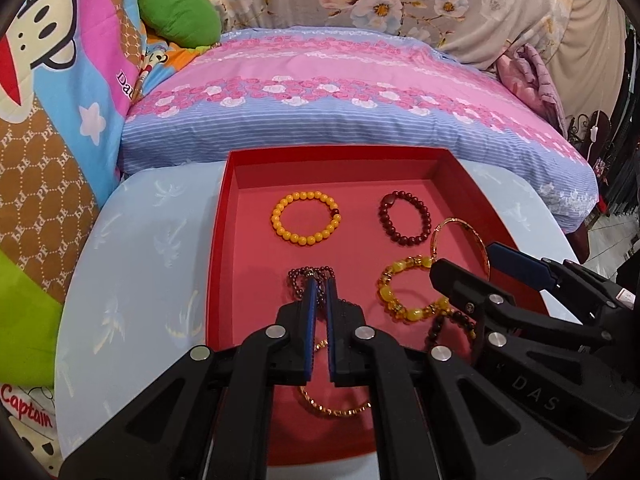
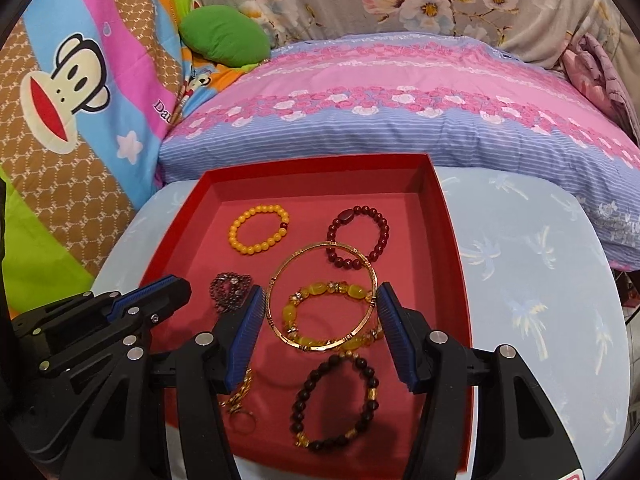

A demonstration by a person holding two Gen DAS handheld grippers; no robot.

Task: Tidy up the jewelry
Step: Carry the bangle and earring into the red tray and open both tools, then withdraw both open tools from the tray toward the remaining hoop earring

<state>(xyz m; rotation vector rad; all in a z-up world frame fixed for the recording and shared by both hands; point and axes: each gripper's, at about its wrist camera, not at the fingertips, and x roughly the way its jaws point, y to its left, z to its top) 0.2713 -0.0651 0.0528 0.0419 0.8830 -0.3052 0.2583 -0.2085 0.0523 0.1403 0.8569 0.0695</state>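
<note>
A red tray (image 1: 224,216) (image 2: 448,208) on a pale blue table holds several bracelets. My left gripper (image 1: 319,285) is nearly shut, its tips at a small dark purple bead strand (image 1: 298,280) (image 2: 230,290); whether it grips it is unclear. My right gripper (image 2: 322,304) (image 1: 464,268) holds a thin gold bangle (image 2: 320,256) (image 1: 460,236) between its wide-set fingers, above a yellow chunky bracelet (image 2: 320,294) (image 1: 404,280). A yellow bead bracelet (image 1: 306,218) (image 2: 258,230) and a dark red one (image 1: 406,218) (image 2: 358,236) lie farther back. A dark brown bracelet (image 2: 336,400) and a gold chain (image 1: 332,410) (image 2: 240,396) lie near.
The pale blue table (image 1: 140,260) (image 2: 540,280) with a palm pattern carries the tray. Behind it lies a pink and blue pillow (image 1: 340,92) (image 2: 400,100), a green cushion (image 1: 180,12) (image 2: 224,36) and cartoon bedding (image 1: 48,80) on the left.
</note>
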